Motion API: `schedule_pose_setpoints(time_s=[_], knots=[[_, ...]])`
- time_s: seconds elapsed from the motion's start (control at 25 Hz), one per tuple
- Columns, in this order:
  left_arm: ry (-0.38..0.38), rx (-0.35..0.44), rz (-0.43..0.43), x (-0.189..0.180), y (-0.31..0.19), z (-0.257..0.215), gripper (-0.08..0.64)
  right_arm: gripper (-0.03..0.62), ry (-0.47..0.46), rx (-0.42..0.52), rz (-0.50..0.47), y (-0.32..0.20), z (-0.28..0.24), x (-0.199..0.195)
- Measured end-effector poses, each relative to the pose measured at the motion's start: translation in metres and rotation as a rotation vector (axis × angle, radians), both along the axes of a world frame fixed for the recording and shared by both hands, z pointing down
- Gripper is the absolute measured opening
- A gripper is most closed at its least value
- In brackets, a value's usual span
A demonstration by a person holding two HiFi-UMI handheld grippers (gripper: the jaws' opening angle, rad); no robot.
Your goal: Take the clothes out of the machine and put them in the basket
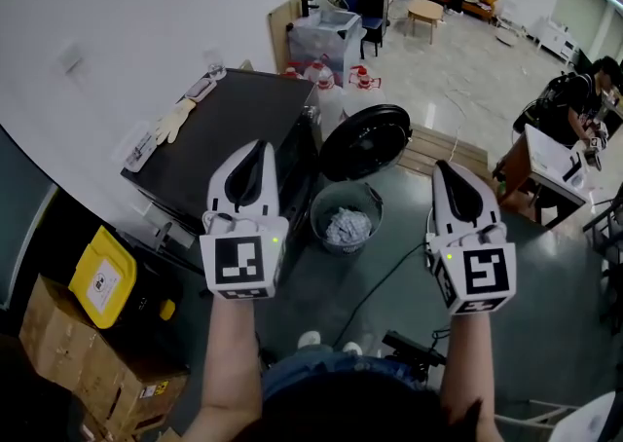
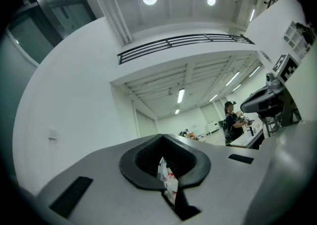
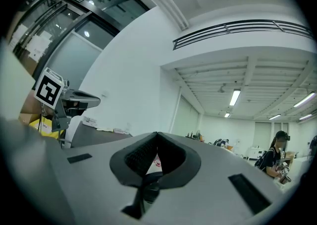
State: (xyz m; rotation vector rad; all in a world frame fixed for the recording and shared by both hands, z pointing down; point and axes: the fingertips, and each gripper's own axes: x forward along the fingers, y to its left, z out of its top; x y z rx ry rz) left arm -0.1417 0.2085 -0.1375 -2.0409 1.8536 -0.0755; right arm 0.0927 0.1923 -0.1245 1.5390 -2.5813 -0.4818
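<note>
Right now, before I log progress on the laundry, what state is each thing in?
machine door, swung open
basket, upright on the floor, clothes inside
clothes, crumpled in the basket
left gripper, shut, nothing held
right gripper, shut, nothing held
glove, lying flat on the machine

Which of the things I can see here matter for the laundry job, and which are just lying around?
Job: machine, its open door, basket, clothes in it, left gripper, right gripper, both shut and empty.
Lying about: gloves on the machine, yellow container, cardboard boxes.
</note>
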Motion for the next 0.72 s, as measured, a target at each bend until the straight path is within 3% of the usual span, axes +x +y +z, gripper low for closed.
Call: schedule_pose_setpoints(time_s=[0.72], knots=[[-0.032, -0.054, 0.019, -0.005, -0.031, 0.012, 0.002, 0.002, 0.008, -0.021, 0.007, -0.024, 0.009, -0.005]])
